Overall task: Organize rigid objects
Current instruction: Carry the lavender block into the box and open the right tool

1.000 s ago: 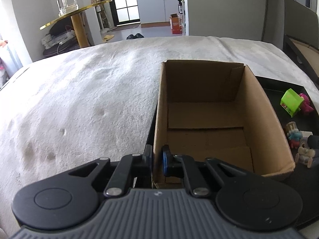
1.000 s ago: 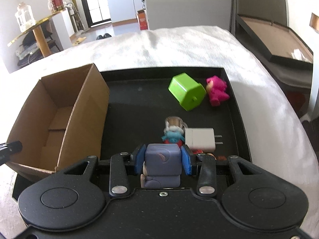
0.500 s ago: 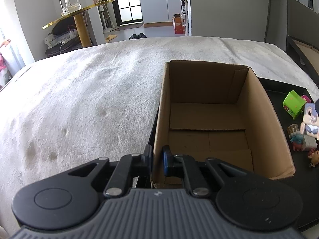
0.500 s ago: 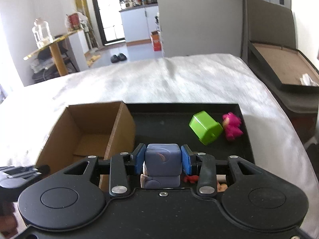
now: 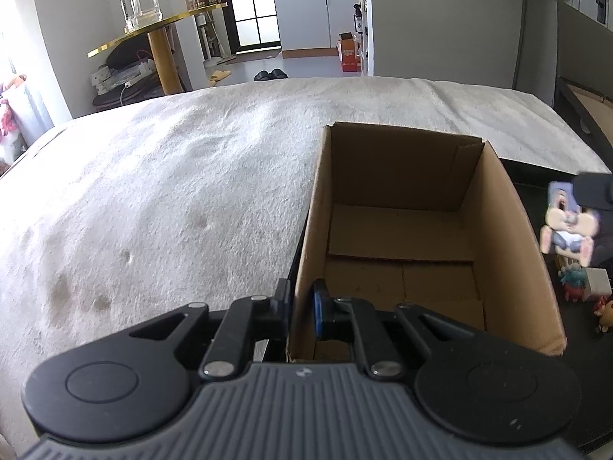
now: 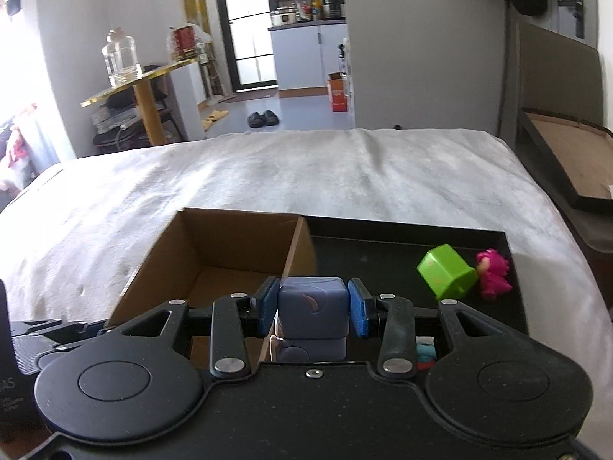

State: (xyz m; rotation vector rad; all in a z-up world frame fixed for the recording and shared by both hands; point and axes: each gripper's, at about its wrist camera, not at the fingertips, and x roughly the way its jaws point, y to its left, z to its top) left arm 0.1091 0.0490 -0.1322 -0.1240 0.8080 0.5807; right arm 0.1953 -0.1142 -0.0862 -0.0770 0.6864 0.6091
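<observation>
An open cardboard box (image 5: 502,230) (image 6: 237,237) stands on the white bed cover with nothing inside. My left gripper (image 5: 300,306) is shut on the box's near left wall, one pad outside and one inside. My right gripper (image 6: 312,308) is shut on a purple rabbit figure (image 6: 312,304), held in the air above the box's right wall. In the left wrist view the same figure (image 5: 567,226) hangs at the right edge, beside the box. A green block (image 6: 444,276) and a pink figure (image 6: 494,274) lie on the black tray (image 6: 364,245).
Small toys (image 5: 574,281) and a white plug (image 5: 597,283) lie on the tray right of the box. A gold side table (image 6: 141,80) with a glass jar stands beyond the bed. A dark framed board (image 6: 567,153) lies to the right. White bed cover (image 5: 153,191) spreads left of the box.
My right gripper has lifted the purple rabbit figure off the tray and carried it up and left toward the box. The left gripper keeps its hold on the box wall.
</observation>
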